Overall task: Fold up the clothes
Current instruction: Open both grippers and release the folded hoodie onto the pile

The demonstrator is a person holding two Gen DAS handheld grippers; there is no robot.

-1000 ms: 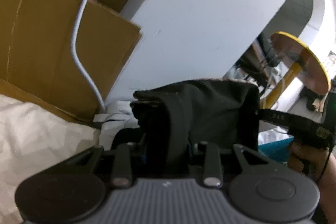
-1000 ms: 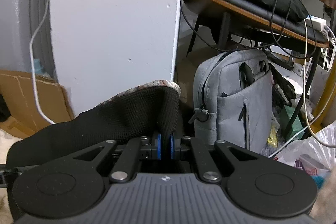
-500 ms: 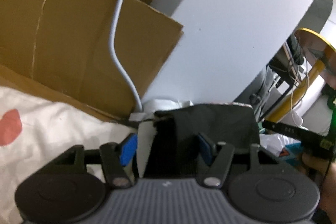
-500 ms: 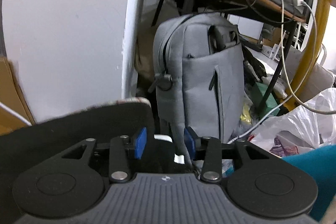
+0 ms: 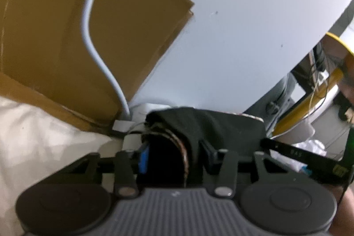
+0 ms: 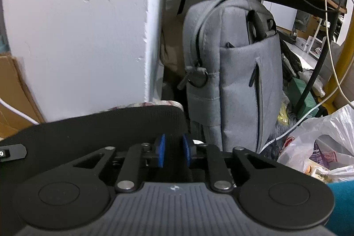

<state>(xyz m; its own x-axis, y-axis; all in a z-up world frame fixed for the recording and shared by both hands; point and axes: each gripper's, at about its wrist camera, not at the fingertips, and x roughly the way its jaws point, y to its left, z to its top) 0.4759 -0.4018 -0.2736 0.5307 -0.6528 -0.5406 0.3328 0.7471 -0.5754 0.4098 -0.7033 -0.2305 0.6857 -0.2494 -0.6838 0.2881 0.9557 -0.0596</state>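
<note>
The black knit garment point(image 6: 124, 125), soft and limp (likely light), lies against the white pillar point(image 6: 88, 25), the left gripper point(image 5: 174, 158) and right gripper point(image 6: 173, 153) both parted around its edge, the best hold.

From my left wrist camera I see a bed with a cream sheet point(image 5: 33, 132) filling the near left; its fabric is lightly wrinkled and blurred. At the far edge of the bed, a black garment point(image 5: 212, 125) lies folded over, with a patterned inner edge showing along its rim. Left of it, a small white plug block point(image 5: 122, 125) sits on the sheet's far edge, touching brown cardboard point(image 5: 55, 37) that stands behind the bed. From my right wrist camera, the same garment point(image 6: 99, 132) spreads across the near left
</note>
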